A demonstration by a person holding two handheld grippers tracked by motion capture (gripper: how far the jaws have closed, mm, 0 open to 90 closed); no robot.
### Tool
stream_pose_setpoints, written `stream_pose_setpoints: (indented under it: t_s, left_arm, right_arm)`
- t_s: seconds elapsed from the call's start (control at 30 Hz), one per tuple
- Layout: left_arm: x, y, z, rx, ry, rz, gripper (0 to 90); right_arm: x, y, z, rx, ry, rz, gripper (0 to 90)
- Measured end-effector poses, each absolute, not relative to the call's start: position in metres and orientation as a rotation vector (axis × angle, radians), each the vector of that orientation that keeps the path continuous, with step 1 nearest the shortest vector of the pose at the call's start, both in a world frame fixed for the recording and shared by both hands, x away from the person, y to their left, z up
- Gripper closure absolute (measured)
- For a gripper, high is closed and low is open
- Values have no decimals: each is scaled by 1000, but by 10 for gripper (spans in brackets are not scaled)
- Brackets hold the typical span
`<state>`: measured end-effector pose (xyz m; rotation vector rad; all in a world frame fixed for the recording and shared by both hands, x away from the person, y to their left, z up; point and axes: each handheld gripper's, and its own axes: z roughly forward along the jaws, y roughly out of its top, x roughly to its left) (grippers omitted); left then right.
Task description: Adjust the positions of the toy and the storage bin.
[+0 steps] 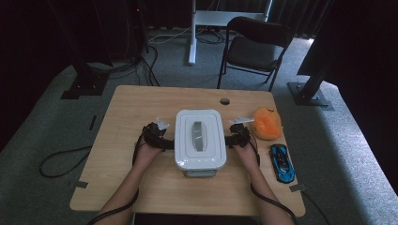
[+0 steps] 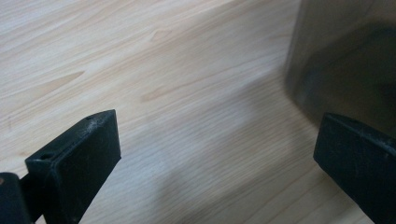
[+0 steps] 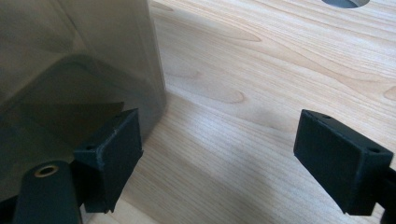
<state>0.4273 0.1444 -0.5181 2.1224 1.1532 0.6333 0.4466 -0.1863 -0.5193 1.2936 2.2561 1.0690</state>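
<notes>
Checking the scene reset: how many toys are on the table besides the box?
2. An orange plush sits right of the box, just beyond the right tool. A blue car lies nearer the table's right edge. The closed box could hide more.

My forearms are bare; each black gripper, left (image 1: 168,143) and right (image 1: 230,139), carries blocky screw-holed jaws, a pale plate and trailing black cable.

At frame centre we find the lidded box (image 1: 200,139) on the table (image 1: 126,110), grippers flanking it left (image 1: 162,140) and right (image 1: 233,137); plush toy (image 1: 266,123) and toy car (image 1: 283,162) lie right.
</notes>
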Motion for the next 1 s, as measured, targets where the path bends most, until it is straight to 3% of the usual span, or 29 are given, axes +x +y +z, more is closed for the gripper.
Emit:
stream_pose_setpoints:
  t_s: [0.43, 1.0]
  left_arm:
    - [416, 142, -508, 2137, 1137, 681, 12]
    - [372, 141, -499, 2191, 1064, 695, 13]
  right_arm:
    - [441, -182, -515, 1239, 2289, 1123, 188]
    - [425, -183, -514, 1139, 2362, 1173, 204]
